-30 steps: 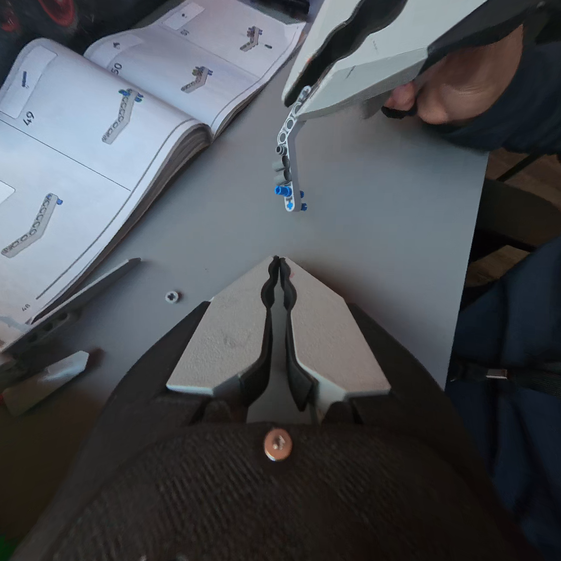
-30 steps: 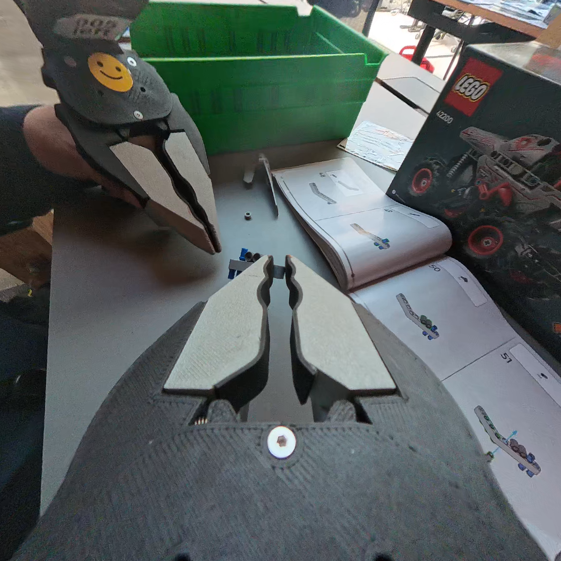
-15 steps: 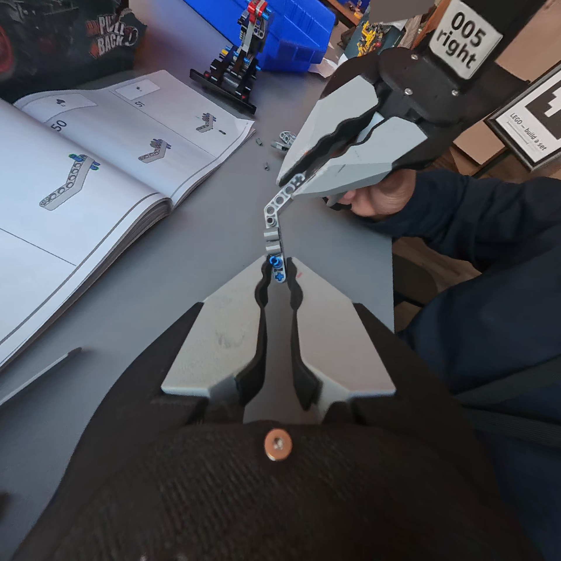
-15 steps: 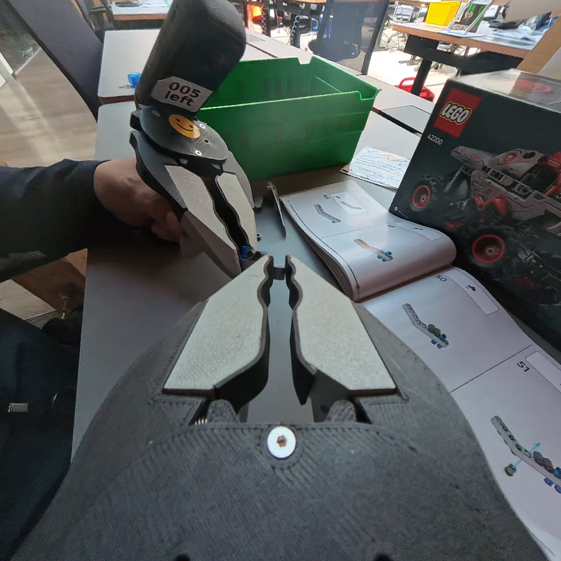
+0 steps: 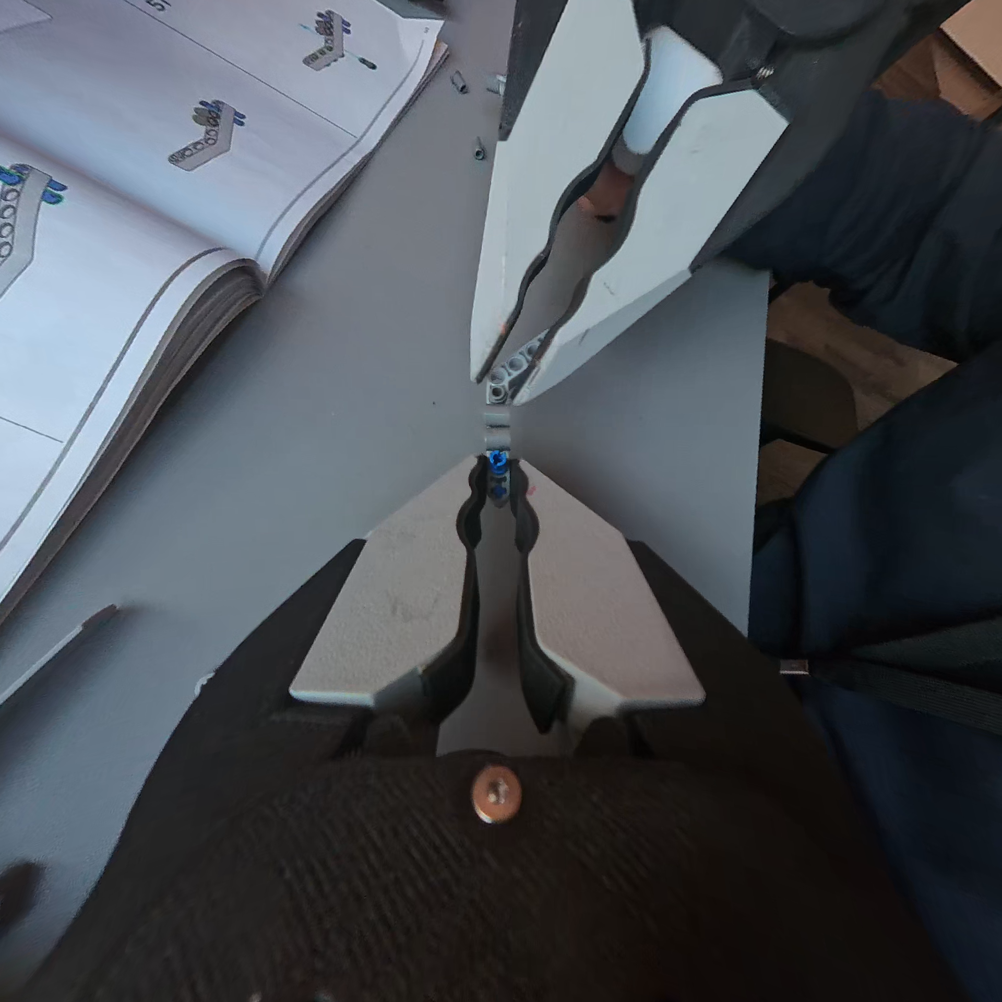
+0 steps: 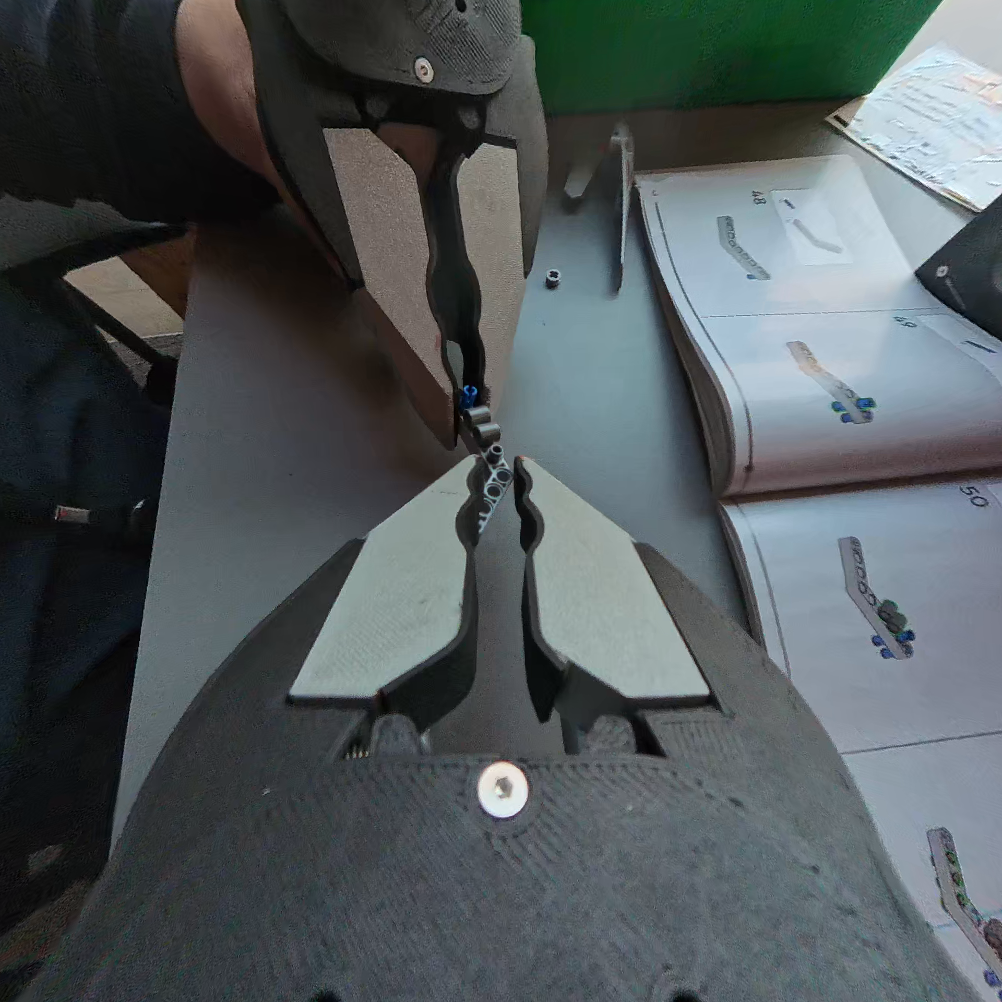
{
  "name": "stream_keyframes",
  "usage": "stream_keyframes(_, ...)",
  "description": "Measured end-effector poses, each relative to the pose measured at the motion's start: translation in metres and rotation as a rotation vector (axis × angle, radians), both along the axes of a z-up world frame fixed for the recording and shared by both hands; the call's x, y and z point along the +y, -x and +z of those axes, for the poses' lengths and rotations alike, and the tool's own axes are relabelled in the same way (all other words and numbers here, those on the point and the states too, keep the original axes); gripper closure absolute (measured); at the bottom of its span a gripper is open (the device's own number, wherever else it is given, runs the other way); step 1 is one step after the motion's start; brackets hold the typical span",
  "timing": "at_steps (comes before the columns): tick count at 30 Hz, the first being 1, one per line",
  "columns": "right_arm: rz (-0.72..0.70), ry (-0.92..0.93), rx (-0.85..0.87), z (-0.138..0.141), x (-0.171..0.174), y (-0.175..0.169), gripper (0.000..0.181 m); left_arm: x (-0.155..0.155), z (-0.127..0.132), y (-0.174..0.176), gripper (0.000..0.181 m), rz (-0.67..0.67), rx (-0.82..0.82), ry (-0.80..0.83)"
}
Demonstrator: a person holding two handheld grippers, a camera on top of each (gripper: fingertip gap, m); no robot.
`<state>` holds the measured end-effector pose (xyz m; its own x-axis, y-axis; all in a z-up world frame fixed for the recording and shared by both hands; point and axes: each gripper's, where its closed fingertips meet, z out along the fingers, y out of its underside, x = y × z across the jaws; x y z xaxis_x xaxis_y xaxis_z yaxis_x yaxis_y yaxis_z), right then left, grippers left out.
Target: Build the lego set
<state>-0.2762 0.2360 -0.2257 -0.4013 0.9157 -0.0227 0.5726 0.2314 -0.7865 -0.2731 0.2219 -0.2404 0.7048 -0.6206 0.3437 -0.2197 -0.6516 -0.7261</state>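
Observation:
A bent light-grey Lego beam [image 5: 508,374] carries dark connectors and blue pins [image 5: 497,460] at one end. It hangs in the air above the grey table [image 5: 325,434], between my two grippers. My right gripper [image 6: 496,467] is shut on the beam's plain end [image 6: 494,490]. It also shows at the top of the left wrist view [image 5: 504,387]. My left gripper [image 5: 496,469] is shut on the blue-pin end. In the right wrist view it comes down from above [image 6: 470,412], with a blue pin [image 6: 467,396] between its tips.
An open instruction booklet [image 5: 162,244] lies beside the grippers, also in the right wrist view [image 6: 813,336]. A green bin [image 6: 705,54], long grey panels [image 6: 623,190] and a small grey bush [image 6: 552,279] are behind. The table edge [image 5: 759,434] is close. My left and right fingertips are right by each other.
The left gripper was shut and empty a second ago. It has since closed in on the beam held by the right gripper and now grips its blue-pin end. Both grippers came closer together.

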Motion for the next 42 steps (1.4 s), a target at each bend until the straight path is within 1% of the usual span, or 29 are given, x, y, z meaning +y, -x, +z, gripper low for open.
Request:
stream_keyframes(4,0.027,0.030,-0.013,-0.003,-0.004,0.001,0.176,-0.003,-0.003,0.000,0.178,-0.015,0.010,0.017)
stream_keyframes(9,0.057,0.117,-0.008,-0.001,-0.008,0.001,0.180,-0.006,-0.004,-0.001,0.178,-0.029,-0.003,0.030)
stream_keyframes(14,0.071,0.072,-0.031,-0.012,-0.011,0.001,0.181,-0.007,-0.008,0.003,0.177,-0.028,0.024,0.047)
stream_keyframes(22,0.093,0.064,-0.057,-0.018,-0.016,0.001,0.181,-0.009,-0.009,0.000,0.177,-0.054,-0.013,0.089)
stream_keyframes(24,0.093,0.063,-0.053,-0.018,-0.018,0.002,0.181,-0.009,-0.006,-0.004,0.170,-0.062,-0.049,0.089)
stream_keyframes(25,0.102,0.071,-0.058,-0.018,-0.021,0.002,0.181,-0.009,-0.008,-0.004,0.176,-0.063,-0.033,0.097)
stream_keyframes(26,0.102,0.064,-0.057,-0.018,-0.023,0.002,0.181,-0.009,-0.009,-0.004,0.177,-0.062,-0.019,0.089)
stream_keyframes(28,0.078,0.031,-0.039,-0.018,-0.021,0.004,0.181,-0.007,-0.009,-0.002,0.176,-0.042,-0.006,0.077)
stream_keyframes(31,0.034,-0.012,-0.007,-0.015,-0.016,0.008,0.181,-0.004,-0.008,0.001,0.177,-0.016,-0.038,0.094)
stream_keyframes(35,-0.002,0.065,0.010,-0.008,-0.013,0.012,0.181,-0.002,-0.005,0.003,0.176,-0.002,-0.068,0.092)
stream_keyframes(42,-0.029,0.082,0.030,-0.004,-0.010,0.017,0.181,0.000,-0.004,0.005,0.177,0.013,-0.087,0.099)
